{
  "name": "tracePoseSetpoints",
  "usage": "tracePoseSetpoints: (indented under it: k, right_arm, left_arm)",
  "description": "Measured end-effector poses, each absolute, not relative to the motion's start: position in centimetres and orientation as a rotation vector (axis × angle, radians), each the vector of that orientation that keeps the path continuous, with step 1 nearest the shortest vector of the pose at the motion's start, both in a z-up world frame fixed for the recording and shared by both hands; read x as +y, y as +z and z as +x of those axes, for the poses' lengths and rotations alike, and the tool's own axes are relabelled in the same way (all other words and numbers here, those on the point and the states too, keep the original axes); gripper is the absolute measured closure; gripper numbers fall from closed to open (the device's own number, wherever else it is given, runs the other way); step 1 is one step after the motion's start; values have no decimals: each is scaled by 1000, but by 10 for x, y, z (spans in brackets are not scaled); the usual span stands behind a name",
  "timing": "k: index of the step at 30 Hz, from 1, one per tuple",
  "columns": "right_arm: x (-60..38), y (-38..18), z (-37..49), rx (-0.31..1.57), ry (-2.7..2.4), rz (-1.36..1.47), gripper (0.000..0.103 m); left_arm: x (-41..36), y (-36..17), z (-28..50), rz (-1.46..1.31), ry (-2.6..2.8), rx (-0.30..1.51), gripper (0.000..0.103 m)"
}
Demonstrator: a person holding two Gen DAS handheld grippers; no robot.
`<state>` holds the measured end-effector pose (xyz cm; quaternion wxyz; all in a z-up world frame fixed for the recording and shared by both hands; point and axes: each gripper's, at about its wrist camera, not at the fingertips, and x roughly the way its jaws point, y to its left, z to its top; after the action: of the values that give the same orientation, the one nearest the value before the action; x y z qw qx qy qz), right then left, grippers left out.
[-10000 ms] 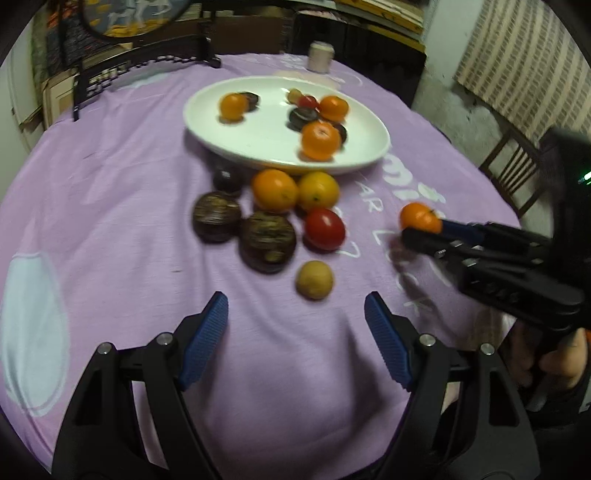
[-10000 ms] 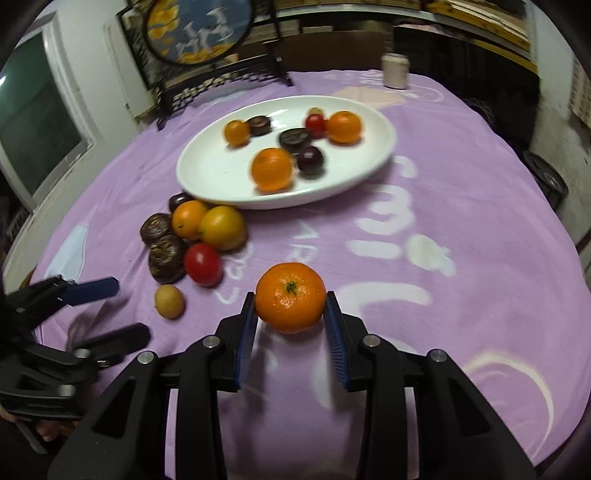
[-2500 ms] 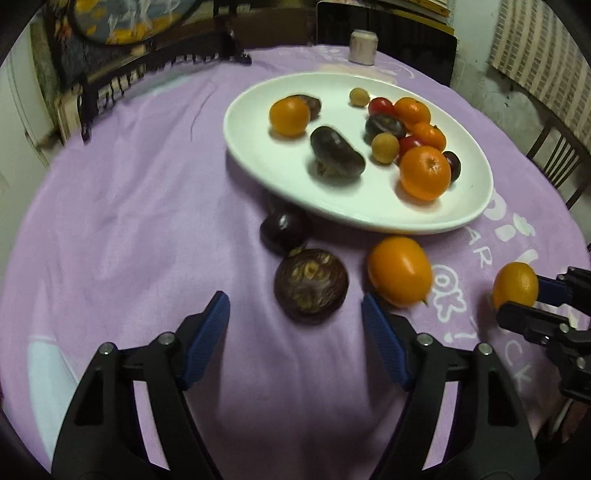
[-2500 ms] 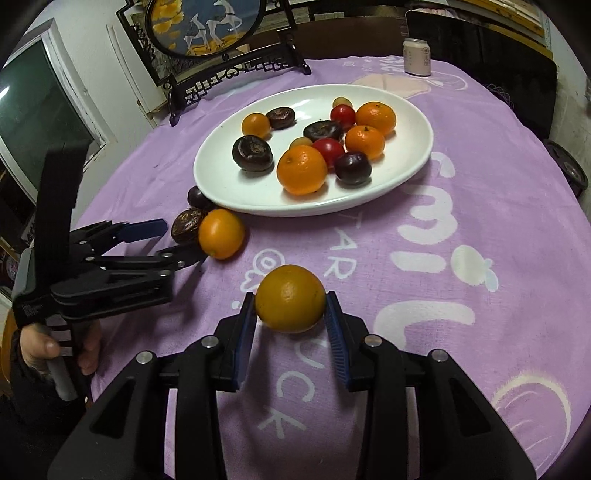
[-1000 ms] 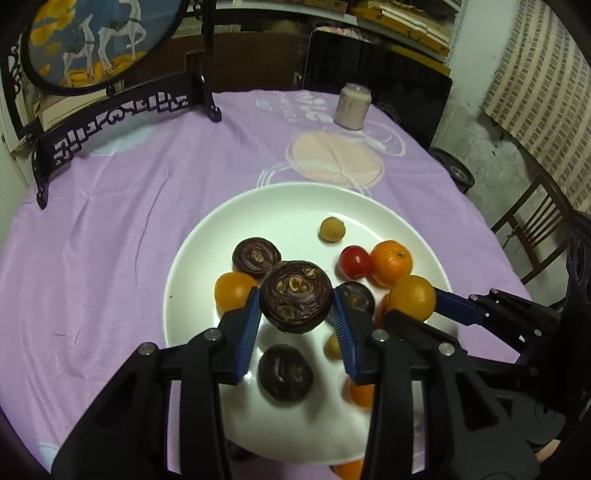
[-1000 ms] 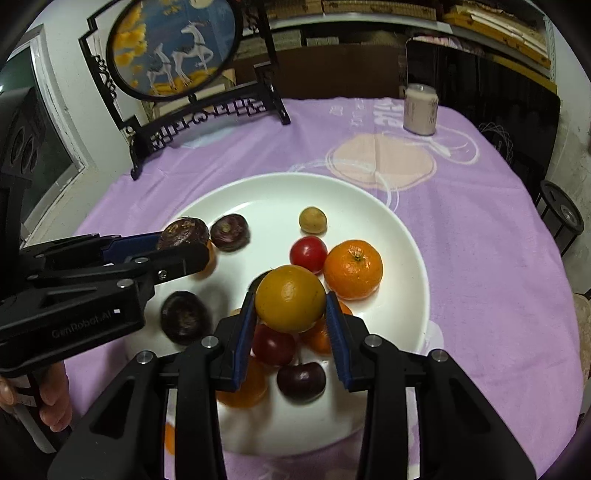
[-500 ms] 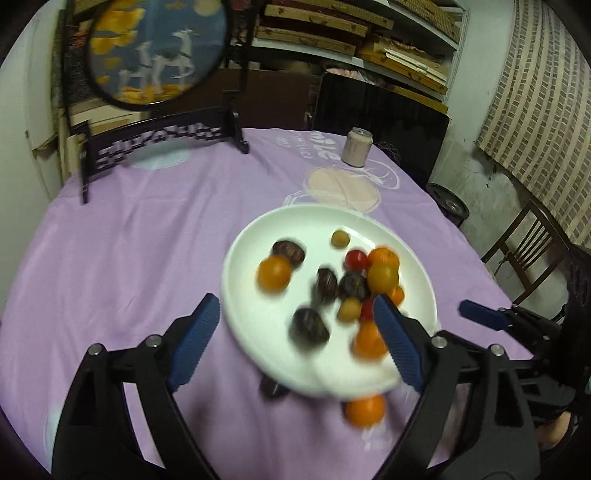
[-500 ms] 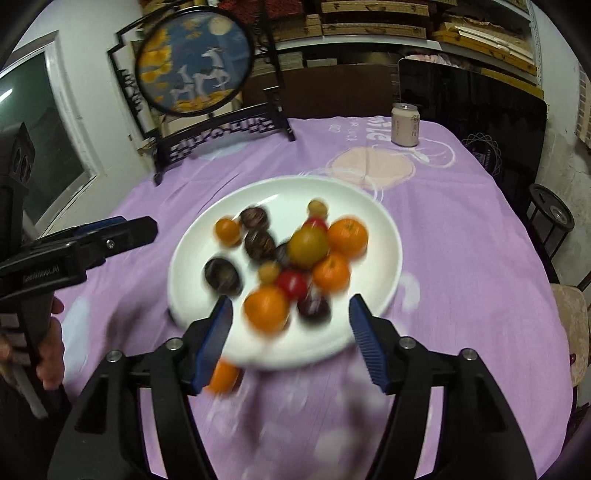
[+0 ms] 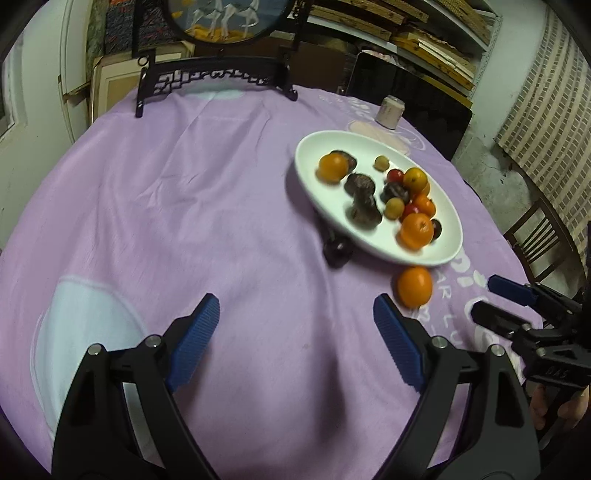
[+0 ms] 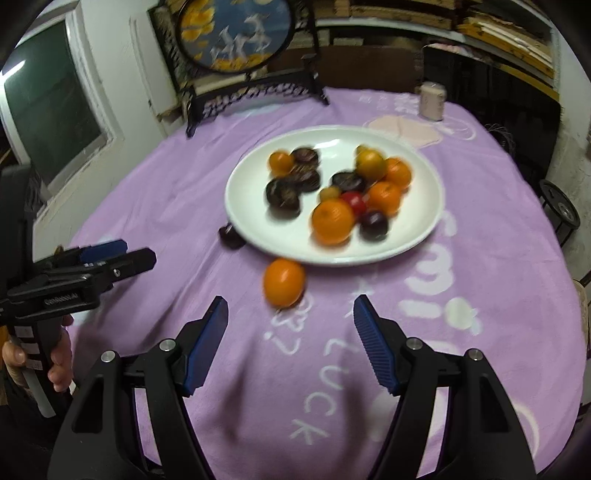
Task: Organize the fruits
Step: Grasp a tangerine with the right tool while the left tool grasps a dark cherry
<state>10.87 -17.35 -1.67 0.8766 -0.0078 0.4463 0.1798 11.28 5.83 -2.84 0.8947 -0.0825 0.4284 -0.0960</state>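
Observation:
A white oval plate (image 9: 321, 158) (image 10: 424, 221) holds several fruits: oranges, dark passion fruits, small red and yellow ones. One orange (image 9: 414, 287) (image 10: 283, 282) lies on the purple cloth just in front of the plate. A dark fruit (image 9: 337, 249) (image 10: 231, 236) lies at the plate's near-left edge. My left gripper (image 9: 295, 347) is open and empty, low over the cloth, well left of the orange. My right gripper (image 10: 290, 343) is open and empty, with the orange just beyond its fingertips. Each gripper shows in the other's view: the right one (image 9: 498, 302), the left one (image 10: 122, 254).
A round purple-clothed table (image 9: 184, 206) carries a dark carved stand with a painted round screen (image 10: 236, 33) at the back and a small pale jar (image 9: 389, 110) (image 10: 432, 99) behind the plate. A wooden chair (image 9: 543, 236) stands at the right.
Both grippers have pulled back from the plate and lowered toward the cloth, still open. The left one has swung left, so the plate now sits to its right.

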Motion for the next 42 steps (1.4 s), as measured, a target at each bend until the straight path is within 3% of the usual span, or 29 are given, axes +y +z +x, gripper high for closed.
tracePoseSetpoints:
  k: [10,11,12,24,27,29,30,40,42]
  right_arm:
    - [-144,-58,149,1015,370,-39,33]
    - [-142,-61,153,1014,366,-41,44]
    - [-142,-65,156,1019,361,-41,67]
    - [-189,-47,129,979,360,53,67]
    - [-208,-45,124,975,345,94,68]
    - [-218,-42,122,966,339,112,68]
    - [-221,-41,121,963,339,116,68]
    - [-225,-44,125,974,360,156,68]
    - [-223,-44,124,978,368,155,68]
  left_arm:
    - [67,-32,100,-169,-189,893,16]
    - [66,-31,100,-170,-189,892,16]
    - [66,-31,102,-170,-190,892,16]
    - [9,-34,139,-6,-246,867,17]
    - [-7,-49,165,59,-251,911,35]
    - [-11,-54,176,53,-273,942,60]
    - [-13,-59,183,48,-286,963,64]
    - [-17,-69,203,50,-276,981,66]
    - [-19,-69,202,73,-258,965,71]
